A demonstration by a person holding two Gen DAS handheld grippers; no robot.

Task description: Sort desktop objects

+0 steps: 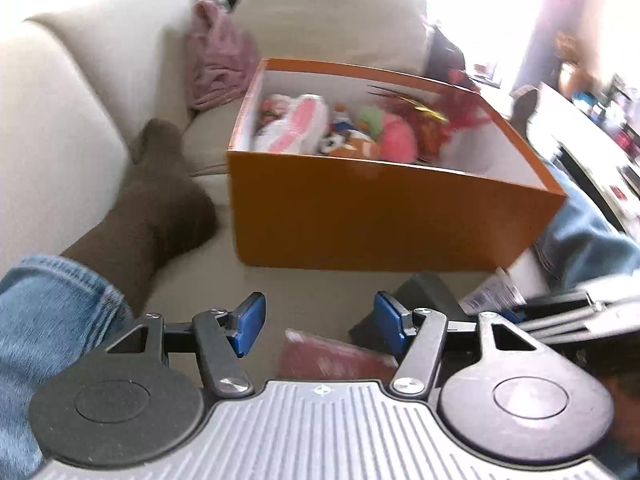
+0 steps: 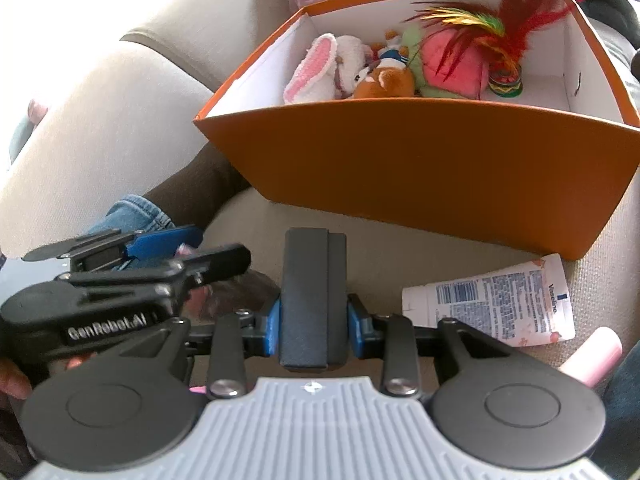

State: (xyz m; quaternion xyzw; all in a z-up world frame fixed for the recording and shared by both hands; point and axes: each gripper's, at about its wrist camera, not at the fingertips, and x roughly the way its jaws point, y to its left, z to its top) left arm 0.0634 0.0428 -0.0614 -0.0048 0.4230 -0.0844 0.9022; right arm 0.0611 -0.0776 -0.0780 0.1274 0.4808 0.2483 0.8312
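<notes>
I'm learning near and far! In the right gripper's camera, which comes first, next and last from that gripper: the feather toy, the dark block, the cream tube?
1. Dark block: clamped in the right gripper.
2. Cream tube: lying on the cushion, just to the right.
3. Feather toy: farthest, inside the orange box, toward its back right.

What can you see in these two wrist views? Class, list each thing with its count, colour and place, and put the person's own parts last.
box: one, orange, on the sofa
soft toys: several, white-pink, brown, green-pink, inside the box
feather toy: one, red and yellow-green, inside the box
tube: one, white, below the box
cloth: one, pink, on the sofa behind the box
sofa: one, cream
black case: one, between the right gripper's fingers
right gripper: shut on the case
left gripper: open, empty
sock: brown, left of the box
jeans: blue
</notes>
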